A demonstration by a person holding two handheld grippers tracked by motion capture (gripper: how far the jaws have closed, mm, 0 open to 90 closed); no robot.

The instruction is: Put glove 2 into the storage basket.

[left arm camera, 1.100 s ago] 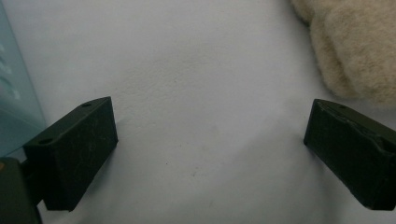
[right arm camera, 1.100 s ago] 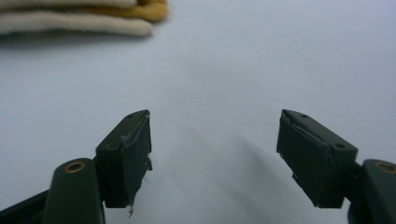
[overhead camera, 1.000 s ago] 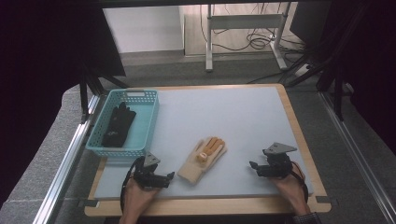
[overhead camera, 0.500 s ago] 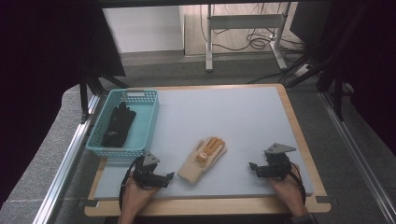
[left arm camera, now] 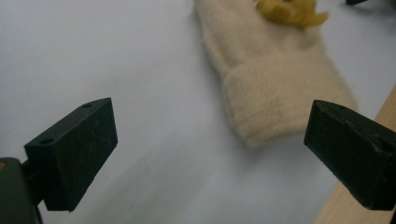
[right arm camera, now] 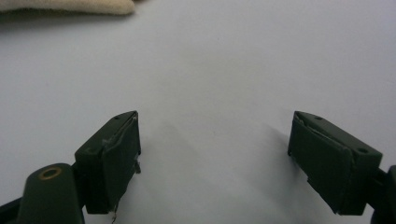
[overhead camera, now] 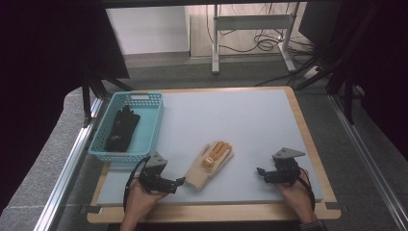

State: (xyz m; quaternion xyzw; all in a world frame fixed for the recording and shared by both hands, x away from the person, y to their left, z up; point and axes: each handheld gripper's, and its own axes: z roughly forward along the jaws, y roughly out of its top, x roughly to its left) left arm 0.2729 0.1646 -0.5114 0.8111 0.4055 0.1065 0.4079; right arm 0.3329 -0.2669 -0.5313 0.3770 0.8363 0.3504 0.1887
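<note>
Cropping the cream glove (left arm camera: 275, 88) at its fingers, the left hand-held gripper (left arm camera: 210, 154) and right hand-held gripper (right arm camera: 215, 158) gape, grasping nothing.

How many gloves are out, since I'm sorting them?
2: a black glove in the blue basket, and a cream glove on the mat. More could hide beneath the black one.

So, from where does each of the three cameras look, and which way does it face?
High view: above the person's side, facing forward and down on the table; both hands, left hand-held gripper, right hand-held gripper, blue basket.
Left gripper view: rides the left hand-held gripper, faces the cream glove; two open jaws.
Right gripper view: rides the right hand-held gripper, faces bare table; two open jaws.
All three views share the cream glove.
</note>
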